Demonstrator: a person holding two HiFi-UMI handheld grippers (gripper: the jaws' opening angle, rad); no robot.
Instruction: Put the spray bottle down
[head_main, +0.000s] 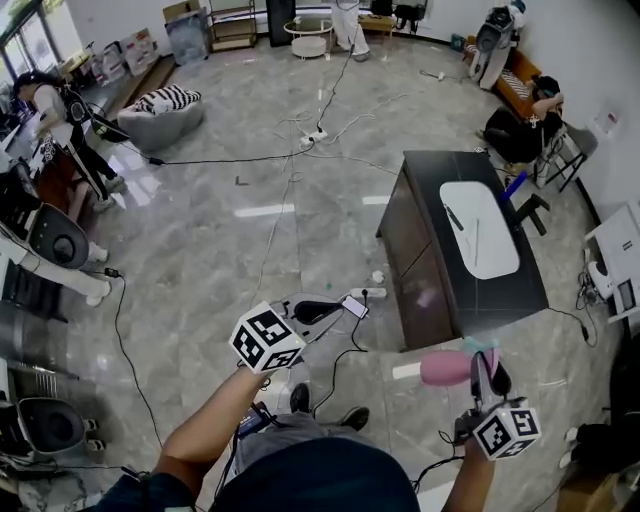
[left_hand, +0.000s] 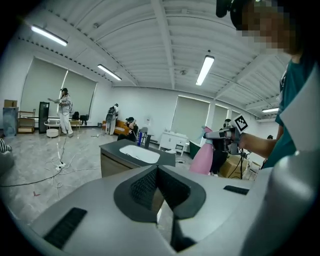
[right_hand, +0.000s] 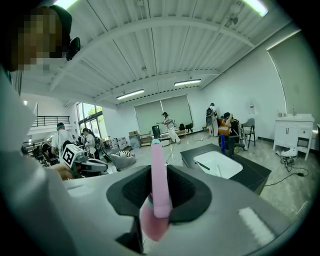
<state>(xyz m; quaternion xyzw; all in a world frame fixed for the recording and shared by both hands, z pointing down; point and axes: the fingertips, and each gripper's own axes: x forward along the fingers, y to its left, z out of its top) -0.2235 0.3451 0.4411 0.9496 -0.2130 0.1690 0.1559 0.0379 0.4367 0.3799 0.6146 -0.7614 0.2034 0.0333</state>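
R tool (head_main: 488, 374) pinched on pink spray bottle (head_main: 446, 368), trigger end hidden; L tool (left_hand: 158, 170) jaws together, empty.

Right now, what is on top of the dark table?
A white oval panel lies on the dark table, with a thin dark stick-like item on it. Whatever is beneath the panel is covered. The spray bottle is not there; the right tool holds it.

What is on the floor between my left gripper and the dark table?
In the head view, a white power strip and a black cable lie between the left gripper and the dark table.
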